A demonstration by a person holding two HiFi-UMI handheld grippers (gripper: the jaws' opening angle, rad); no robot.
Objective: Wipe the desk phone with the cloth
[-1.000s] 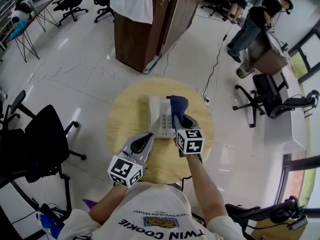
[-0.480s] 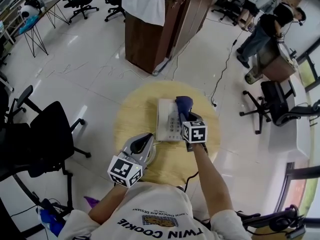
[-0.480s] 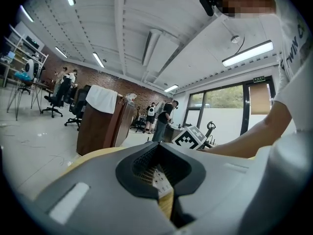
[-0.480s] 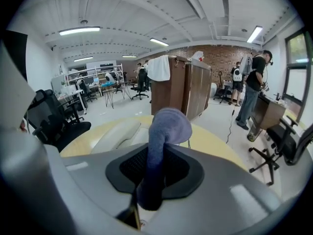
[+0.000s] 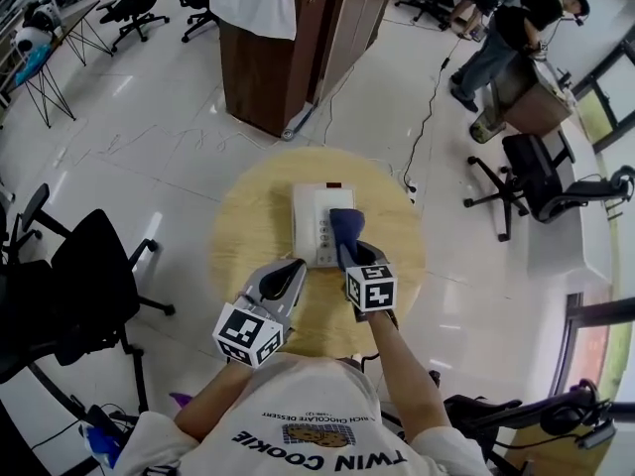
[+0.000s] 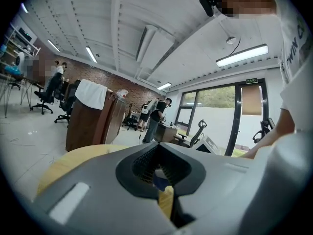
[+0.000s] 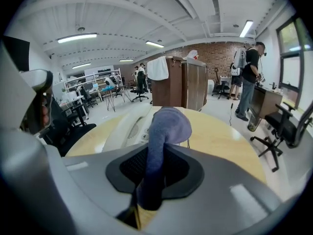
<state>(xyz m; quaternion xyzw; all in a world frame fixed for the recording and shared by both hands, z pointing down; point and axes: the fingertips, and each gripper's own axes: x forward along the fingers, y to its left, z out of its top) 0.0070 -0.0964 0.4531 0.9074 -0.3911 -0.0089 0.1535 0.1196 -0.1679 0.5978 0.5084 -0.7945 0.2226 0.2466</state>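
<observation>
A white desk phone point(image 5: 314, 216) lies in the middle of a round wooden table point(image 5: 248, 228). My right gripper point(image 5: 353, 258) is shut on a blue cloth point(image 5: 344, 230), which rests on the phone's right half, over the keypad. In the right gripper view the cloth point(image 7: 165, 129) rises from between the jaws and bulges above the phone point(image 7: 126, 129). My left gripper point(image 5: 286, 282) is shut and holds nothing, and hovers by the phone's near left corner. In its own view the left gripper point(image 6: 159, 174) shows only a sliver of blue and table through the gap.
A brown wooden cabinet point(image 5: 327, 28) draped with a white towel point(image 5: 256, 0) stands beyond the table. A black office chair point(image 5: 87, 278) is at the left, with more chairs point(image 5: 541, 177) at the right. A person point(image 5: 506, 33) stands far right. A cable point(image 5: 429, 117) runs across the floor.
My right gripper has drawn the cloth from the phone's far right corner back along the keypad toward me. The left gripper has stayed in place.
</observation>
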